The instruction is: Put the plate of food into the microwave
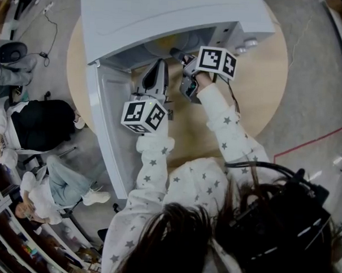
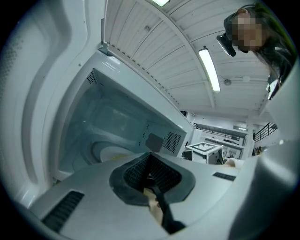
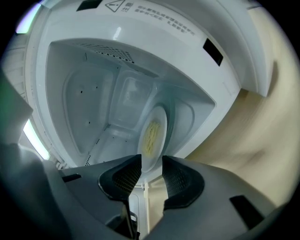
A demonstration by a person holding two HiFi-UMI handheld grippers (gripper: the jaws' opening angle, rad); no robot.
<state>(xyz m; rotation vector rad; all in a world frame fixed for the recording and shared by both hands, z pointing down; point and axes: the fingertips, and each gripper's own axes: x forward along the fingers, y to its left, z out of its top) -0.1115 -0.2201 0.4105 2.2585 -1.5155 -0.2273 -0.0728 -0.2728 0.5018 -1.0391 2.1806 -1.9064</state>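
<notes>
Plate of food [image 3: 152,133] lies on the floor of the cavity inside the microwave [image 1: 165,17], and only my right gripper view shows it well. Even there the yellow food on it is too blurred for me to tell what it is. From my head view the microwave's top covers almost the whole cavity, so I can barely make the plate out. In my left gripper view the body of the claw cuts it off and only a curved pale edge shows. By count I see one plate, one microwave with its one door [image 1: 106,136] swung open toward my left, one round desk [image 1: 264,69] under it, and my two claws, each with one marker cube: the left cube [image 1: 143,115] and the right cube [image 1: 216,61]. My right claw [image 3: 151,174] is at the mouth of the cavity with its pads a narrow gap apart. The plate's near rim sits right at the mouth of that gap, but I cannot tell whether either pad touches it. My left claw [image 2: 151,176] is beside the right one in front of the open microwave, its pads pressed together with no task thing between them.
</notes>
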